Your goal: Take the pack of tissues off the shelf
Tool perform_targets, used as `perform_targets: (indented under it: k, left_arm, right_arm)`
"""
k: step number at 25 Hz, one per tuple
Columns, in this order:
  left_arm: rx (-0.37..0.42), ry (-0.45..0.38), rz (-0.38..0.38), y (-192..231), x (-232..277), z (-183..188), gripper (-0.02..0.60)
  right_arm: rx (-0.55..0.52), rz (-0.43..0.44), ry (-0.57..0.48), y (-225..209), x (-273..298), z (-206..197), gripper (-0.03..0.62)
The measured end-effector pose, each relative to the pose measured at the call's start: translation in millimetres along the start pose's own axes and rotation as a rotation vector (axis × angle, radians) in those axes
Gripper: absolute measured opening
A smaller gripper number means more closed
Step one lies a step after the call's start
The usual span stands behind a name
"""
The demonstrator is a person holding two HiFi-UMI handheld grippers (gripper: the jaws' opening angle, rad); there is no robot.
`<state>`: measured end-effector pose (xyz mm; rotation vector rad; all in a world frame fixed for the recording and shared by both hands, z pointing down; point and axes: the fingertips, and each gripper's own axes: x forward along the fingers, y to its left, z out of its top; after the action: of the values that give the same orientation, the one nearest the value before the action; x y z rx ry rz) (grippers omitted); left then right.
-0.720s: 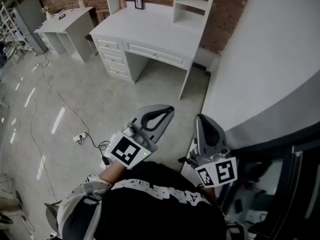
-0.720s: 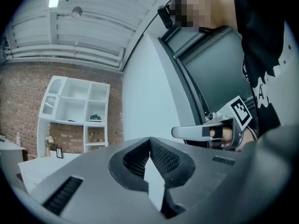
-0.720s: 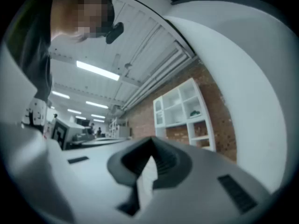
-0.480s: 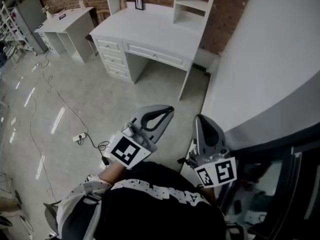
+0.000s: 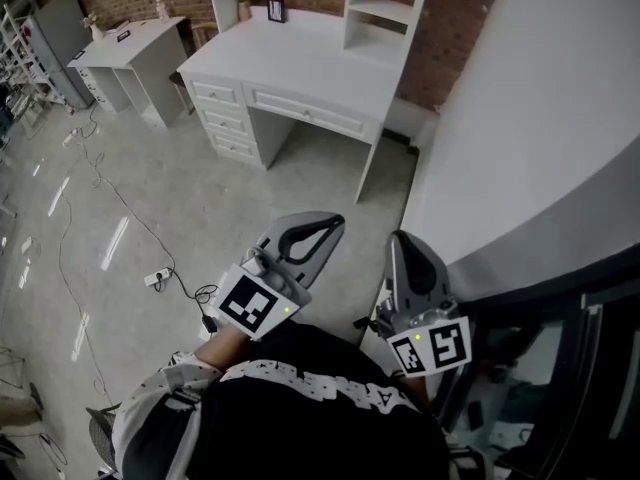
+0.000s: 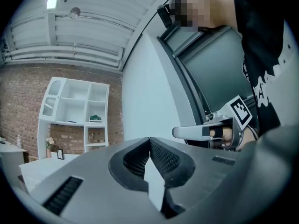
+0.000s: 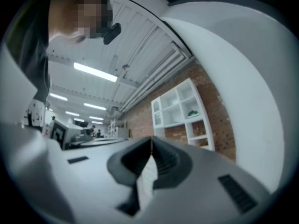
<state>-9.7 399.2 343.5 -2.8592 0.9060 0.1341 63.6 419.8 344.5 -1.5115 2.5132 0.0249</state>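
A small green pack of tissues (image 6: 95, 118) lies in a middle cell of the white shelf unit (image 6: 74, 111) on the brick wall, far ahead. The right gripper view also shows the pack (image 7: 192, 112) in the shelf unit (image 7: 180, 108). In the head view the pack is hidden; only the shelf's lower part (image 5: 385, 8) shows above the white desk (image 5: 300, 63). Both grippers are held close to the person's body, far from the shelf. My left gripper (image 5: 338, 220) is shut and empty, its jaws meeting (image 6: 149, 139). My right gripper (image 5: 398, 236) is also shut and empty (image 7: 151, 138).
A curved white wall (image 5: 540, 118) rises at the right, with a dark glass door (image 5: 570, 368) beside it. A second small desk (image 5: 130, 43) stands at the back left. Cables and a power strip (image 5: 160, 276) lie on the grey floor. A picture frame (image 5: 277, 8) sits on the desk.
The left gripper has drifted very slightly left and down. Otherwise nothing has visibly changed.
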Motion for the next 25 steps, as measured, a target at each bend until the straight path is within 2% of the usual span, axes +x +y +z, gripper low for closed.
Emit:
perform_targets:
  k: [7, 14, 25]
  left_arm:
    - [-0.007, -0.005, 0.007, 5, 4, -3, 0.035]
    - [-0.028, -0.015, -0.016, 28, 25, -10, 0.034]
    - [-0.002, -0.010, -0.042, 83, 72, -22, 0.035]
  right_arm:
    - [-0.009, -0.001, 0.010, -3, 2, -4, 0.031]
    - [-0.035, -0.049, 0.031, -22, 17, -6, 0.031]
    - [-0.036, -0.072, 0.036, -58, 79, -16, 0.031]
